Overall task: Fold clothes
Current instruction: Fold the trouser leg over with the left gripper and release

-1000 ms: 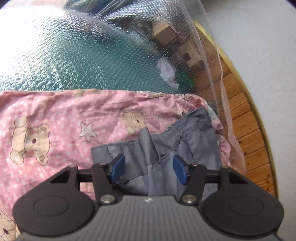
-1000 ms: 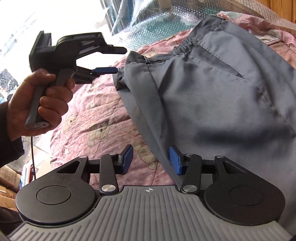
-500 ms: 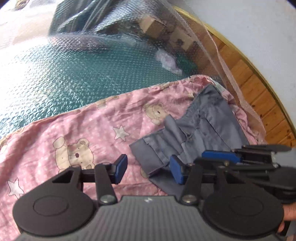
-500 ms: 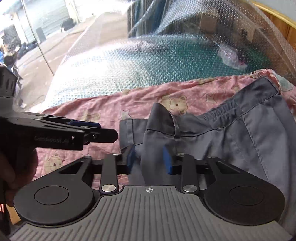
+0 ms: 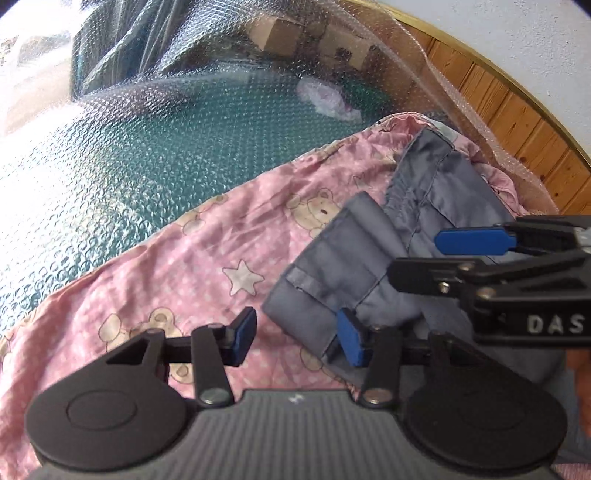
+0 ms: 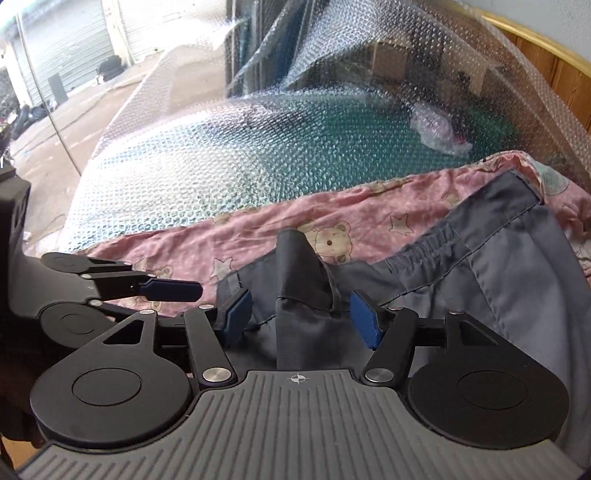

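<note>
Grey trousers (image 5: 343, 258) lie waistband-up on a pink bear-print sheet (image 5: 184, 266). My left gripper (image 5: 297, 339) hovers over the waistband corner. Its jaws are closing; the corner's edge lies by the right pad and nothing is pinched. My right gripper (image 5: 421, 258) reaches in from the right, just above the trousers. In the right wrist view, my right gripper (image 6: 300, 317) has its jaws opening around a raised fold of the trousers (image 6: 498, 295). The pads stand clear of the fold. The left gripper's blue pad (image 6: 170, 290) shows at the left.
Bubble wrap (image 5: 147, 140) covers a green surface beyond the sheet (image 6: 295, 221). A crumpled plastic bag (image 5: 328, 99) and cardboard boxes (image 5: 280, 31) sit under it at the back. A wood-panelled wall (image 5: 517, 122) rises at the right.
The right gripper swung across to the waistband beside the left one, pinched a fold, then let it go. The left gripper rolled, and the waistband now lies off to its right.
</note>
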Available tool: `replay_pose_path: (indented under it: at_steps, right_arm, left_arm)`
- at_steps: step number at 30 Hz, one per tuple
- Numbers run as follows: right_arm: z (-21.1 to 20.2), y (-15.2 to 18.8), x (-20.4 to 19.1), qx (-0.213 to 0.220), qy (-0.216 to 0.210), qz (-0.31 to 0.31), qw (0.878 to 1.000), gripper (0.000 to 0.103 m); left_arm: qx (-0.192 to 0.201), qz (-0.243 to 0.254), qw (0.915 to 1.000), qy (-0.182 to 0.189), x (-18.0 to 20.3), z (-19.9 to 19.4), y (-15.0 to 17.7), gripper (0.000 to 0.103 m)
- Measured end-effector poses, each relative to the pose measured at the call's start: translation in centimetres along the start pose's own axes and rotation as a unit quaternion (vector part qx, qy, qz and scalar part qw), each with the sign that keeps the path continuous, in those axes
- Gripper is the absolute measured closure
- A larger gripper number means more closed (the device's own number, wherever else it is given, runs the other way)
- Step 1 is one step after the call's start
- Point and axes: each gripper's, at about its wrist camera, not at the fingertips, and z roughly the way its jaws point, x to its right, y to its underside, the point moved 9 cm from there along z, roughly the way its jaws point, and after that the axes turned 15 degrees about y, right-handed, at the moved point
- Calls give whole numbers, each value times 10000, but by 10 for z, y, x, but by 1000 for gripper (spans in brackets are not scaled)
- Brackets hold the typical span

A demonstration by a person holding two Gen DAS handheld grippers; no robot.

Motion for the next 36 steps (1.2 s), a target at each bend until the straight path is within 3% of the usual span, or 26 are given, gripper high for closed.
replay_pose_path:
  at_steps: [1,3,4,7,10,12,14,15,16,17,18,20,23,25,26,27,28,29,30,31,32,33,36]
  right_arm:
    - [15,2,-1,-183,-110,96,9997,45]
    - [34,7,2,-457,-111,176,9987,78]
    - [34,7,5,-436,-97,231,9987,102]
    - [17,0,10,-205,-145,390,9989,102]
    - [-3,-3,2,-97,-441,541,9975,102]
    - [1,4,-6,-183,-519,506,9972,102]
    - [9,12,-3,-281,-659,859,9937,102]
    - [14,16,0,-360,-696,1023,9917,102]
    - [19,21,1,-442,-805,1157,9890,99]
    - [21,24,2,-464,-995,1307,9853,88]
    - [21,27,0,-498,-1216,1437,9809,85]
    - [20,39,-7,-687,-1638,1578,9714,63]
    - [3,55,-6,-616,-1647,1553,9721,63]
    - [-20,67,8,-383,-1505,1807,9712,63]
    - [-31,73,15,-266,-1431,1935,9702,65]
    - [-40,83,28,-178,-1201,2159,9688,65]
    - [-49,93,41,-92,-963,2385,9663,63]
    - [-59,103,54,-5,-724,2607,9627,63]
    - [-62,116,64,-42,-455,2742,9606,63]
    - [-62,129,69,-149,-214,2791,9599,63]
    - [-59,143,71,-336,-46,2775,9601,63]
    - [-58,160,74,-495,72,2823,9580,63]
    - [-72,202,95,-647,234,3346,9398,64]
  left_arm:
    - [-52,89,9999,38,3,1,2,55]
    - [-114,217,9997,-20,6,7,2,55]
    - [-87,265,9995,-125,5,10,-2,56]
    - [-51,471,9980,-413,2,24,-16,46]
    - [-107,755,9958,-500,8,40,-25,45]
    - [-196,567,9973,-429,2,43,-22,46]
    - [-49,171,9995,-269,-12,32,-17,46]
    - [32,-34,9998,-185,-19,26,-15,60]
    - [105,-308,9994,-140,-30,19,-14,70]
    - [176,-593,9980,-102,-42,12,-14,72]
    - [290,-924,9953,-59,-53,6,-16,72]
    - [509,-1502,9873,87,-70,-8,-19,71]
    - [717,-1787,9796,577,-57,-32,-31,68]
    - [652,-1615,9800,967,-23,-37,-37,58]
    - [547,-1461,9816,1105,-3,-33,-38,47]
    - [408,-1293,9838,1173,17,-25,-36,39]
    - [251,-1118,9875,1080,33,-14,-34,37]
    - [177,-984,9921,761,35,-2,-32,38]
    - [120,-857,9954,405,34,10,-30,46]
    - [62,-730,9973,47,33,21,-28,60]
    - [54,-850,9963,-75,23,30,-26,77]
    - [106,-1199,9926,124,10,34,-21,95]
    - [285,-2328,9682,872,-27,42,-7,95]
